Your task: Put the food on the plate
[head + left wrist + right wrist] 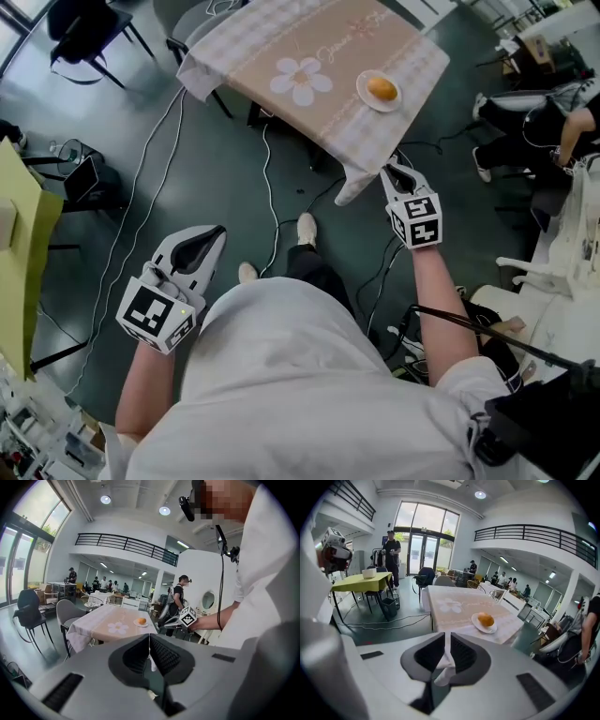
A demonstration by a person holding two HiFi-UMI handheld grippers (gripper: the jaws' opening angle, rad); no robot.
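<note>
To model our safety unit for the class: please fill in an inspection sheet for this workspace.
Surface: table with flower-print cloth.
Job's things: orange food lies on white plate near the table's corner.
Clutter: nothing seen.
Grippers: left gripper jaws together, empty; right gripper jaws almost together, empty; both short of the table.
Cables: cables trail over the floor beside the table.
Surroundings: yellow-green table, chairs, people standing behind.

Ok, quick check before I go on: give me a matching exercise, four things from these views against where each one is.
Things: 1 food; 2 plate; 3 left gripper; 4 right gripper.
Places: A over the floor, farthest from the tablecloth; B on the tablecloth, near its edge; C on the plate; D by the tablecloth's hanging corner.
Pairs: 1-C, 2-B, 3-A, 4-D.
</note>
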